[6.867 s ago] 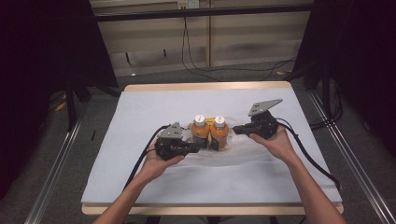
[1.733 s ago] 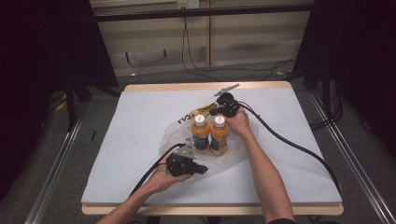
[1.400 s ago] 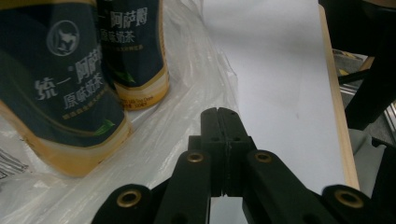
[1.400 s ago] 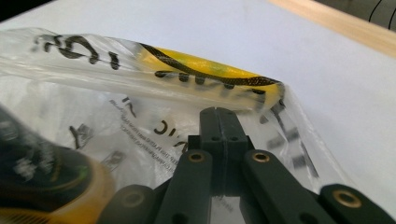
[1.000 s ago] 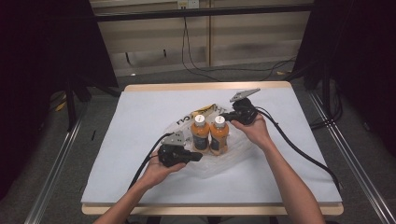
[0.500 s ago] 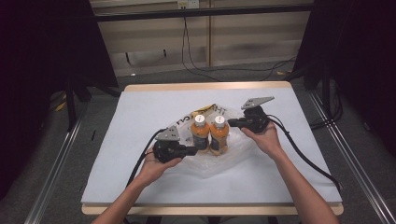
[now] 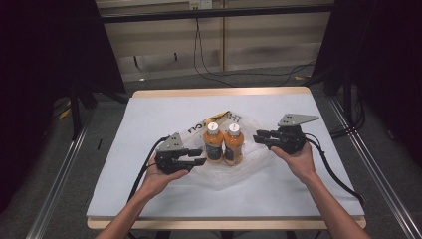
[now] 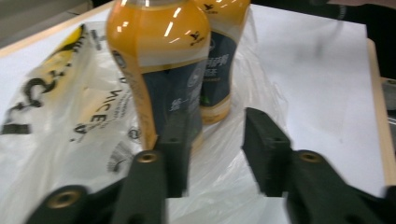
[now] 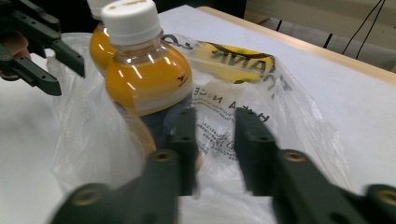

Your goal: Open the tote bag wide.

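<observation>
Now both my claws — left gripper (image 7: 198, 157), right gripper (image 7: 260, 136) — have just been opening, nothing between them, flanking the upright bottles (image 7: 224, 144); left sits nearer.

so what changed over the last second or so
The right gripper pulled back from behind the bottles to their right, and the left gripper shifted slightly. Both grippers' jaws have just been opening, with nothing between them, letting go of the bag. The bottles stayed upright, side by side on the bag.
</observation>
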Demonstrator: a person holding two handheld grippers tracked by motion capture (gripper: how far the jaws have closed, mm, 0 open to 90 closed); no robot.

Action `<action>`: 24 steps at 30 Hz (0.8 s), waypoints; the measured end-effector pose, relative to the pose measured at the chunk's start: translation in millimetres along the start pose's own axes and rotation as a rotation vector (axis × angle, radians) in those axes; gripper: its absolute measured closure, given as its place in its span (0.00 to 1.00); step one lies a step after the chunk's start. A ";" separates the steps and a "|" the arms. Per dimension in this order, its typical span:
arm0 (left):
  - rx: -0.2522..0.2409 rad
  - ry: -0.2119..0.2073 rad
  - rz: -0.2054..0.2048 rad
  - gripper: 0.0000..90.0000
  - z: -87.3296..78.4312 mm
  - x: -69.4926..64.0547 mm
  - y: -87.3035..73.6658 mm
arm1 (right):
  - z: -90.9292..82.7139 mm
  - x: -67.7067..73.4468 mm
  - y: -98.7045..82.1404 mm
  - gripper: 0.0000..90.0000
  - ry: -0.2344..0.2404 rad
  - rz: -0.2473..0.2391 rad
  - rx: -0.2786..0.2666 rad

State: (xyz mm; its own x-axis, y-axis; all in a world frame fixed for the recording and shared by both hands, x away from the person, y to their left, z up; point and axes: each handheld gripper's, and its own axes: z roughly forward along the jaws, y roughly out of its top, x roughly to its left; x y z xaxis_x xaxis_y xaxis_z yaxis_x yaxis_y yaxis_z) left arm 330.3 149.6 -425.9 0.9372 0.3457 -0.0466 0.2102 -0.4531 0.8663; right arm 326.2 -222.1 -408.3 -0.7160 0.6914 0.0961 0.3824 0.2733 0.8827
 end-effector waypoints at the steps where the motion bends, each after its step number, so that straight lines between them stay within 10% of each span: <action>1: -0.002 0.013 -0.007 0.60 -2.5 0.1 -0.5 | -3.9 0.9 -1.1 0.71 -0.001 0.003 -0.003; 8: -0.014 0.088 -0.016 0.32 -16.9 0.7 -2.6 | -28.8 8.3 -11.1 0.46 -0.027 0.031 -0.030; 24: -0.006 0.178 -0.076 0.10 -65.9 -12.6 -34.7 | -70.8 21.9 -51.9 0.08 -0.092 0.124 -0.045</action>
State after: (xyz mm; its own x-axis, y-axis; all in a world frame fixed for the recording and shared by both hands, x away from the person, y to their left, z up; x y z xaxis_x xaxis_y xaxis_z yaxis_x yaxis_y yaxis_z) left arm 292.8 215.0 -422.6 0.8546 0.5187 -0.0238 0.2764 -0.4156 0.8666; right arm 249.3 -268.4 -419.5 -0.6077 0.7770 0.1646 0.4362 0.1533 0.8867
